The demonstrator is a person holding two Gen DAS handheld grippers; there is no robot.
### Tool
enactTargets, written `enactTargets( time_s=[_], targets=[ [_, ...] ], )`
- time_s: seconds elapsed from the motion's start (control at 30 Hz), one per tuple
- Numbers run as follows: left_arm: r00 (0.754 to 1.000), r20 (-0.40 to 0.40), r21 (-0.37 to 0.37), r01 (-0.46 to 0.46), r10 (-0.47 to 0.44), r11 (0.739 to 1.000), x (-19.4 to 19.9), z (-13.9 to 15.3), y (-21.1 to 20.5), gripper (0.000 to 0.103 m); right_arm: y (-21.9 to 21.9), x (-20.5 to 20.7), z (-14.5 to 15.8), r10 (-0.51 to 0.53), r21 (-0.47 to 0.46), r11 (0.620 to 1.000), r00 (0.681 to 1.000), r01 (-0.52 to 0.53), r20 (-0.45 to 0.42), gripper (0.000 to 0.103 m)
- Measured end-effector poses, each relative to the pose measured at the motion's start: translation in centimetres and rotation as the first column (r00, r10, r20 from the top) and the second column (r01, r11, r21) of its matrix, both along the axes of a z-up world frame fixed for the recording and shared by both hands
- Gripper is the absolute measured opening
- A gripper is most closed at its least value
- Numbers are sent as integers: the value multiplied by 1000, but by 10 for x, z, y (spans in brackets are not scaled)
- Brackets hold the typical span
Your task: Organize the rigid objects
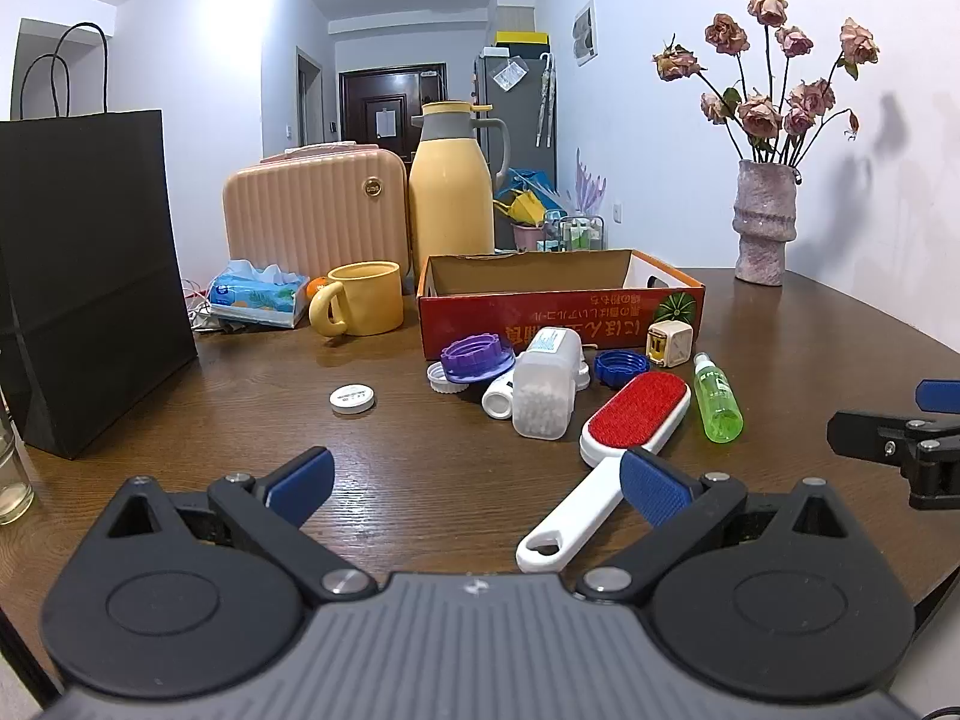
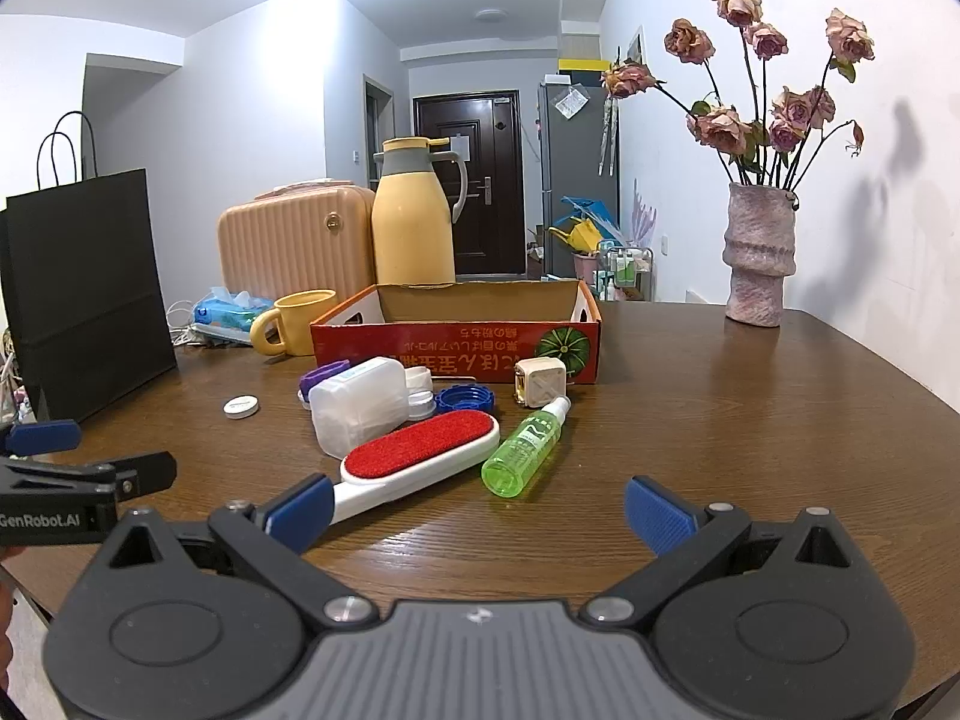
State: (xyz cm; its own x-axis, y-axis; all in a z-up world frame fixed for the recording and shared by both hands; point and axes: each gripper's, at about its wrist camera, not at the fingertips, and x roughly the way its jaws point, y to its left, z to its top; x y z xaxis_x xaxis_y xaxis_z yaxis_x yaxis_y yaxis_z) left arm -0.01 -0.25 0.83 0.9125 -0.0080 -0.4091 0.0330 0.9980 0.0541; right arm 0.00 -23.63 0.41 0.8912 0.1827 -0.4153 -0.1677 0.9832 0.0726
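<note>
Left wrist view looks across a dark wood-grain bench to a shallow red cardboard box, open-topped, with printed lettering and a green pumpkin picture on its near wall. Just in front of it lies a cluster of small rigid things: a ribbed purple lid, a frosted rectangular plastic container filled with white pieces and lying on its side, a notched blue cap, a cream cube-shaped charger, and a translucent green spray bottle lying flat. A lint brush with a fuzzy red oval pad and a smooth white handle slants toward the camera. A small round white lid sits apart to the left.

Further back stand a matte black paper bag, a glossy yellow mug, a ribbed peach case, a yellow thermos jug and a rough pinkish vase of dried roses.

The left gripper has its blue ridged fingers spread wide, released and holding nothing; the right-hand one crosses in front of the brush handle, though contact cannot be judged.

In the right wrist view, the right gripper is likewise spread wide and unladen, its left blue pad overlapping the brush handle, with the green bottle lying just ahead, between the fingers.
</note>
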Motion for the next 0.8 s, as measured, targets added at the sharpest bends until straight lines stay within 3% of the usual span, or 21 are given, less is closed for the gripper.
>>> enactTargets(
  time_s=[0.8],
  targets=[
    [1000, 6, -4, 0, 0, 1000, -1, -1, 2, 103, 1, -1, 0, 1, -2, 1000, 1000, -1, 1, 103]
  ],
)
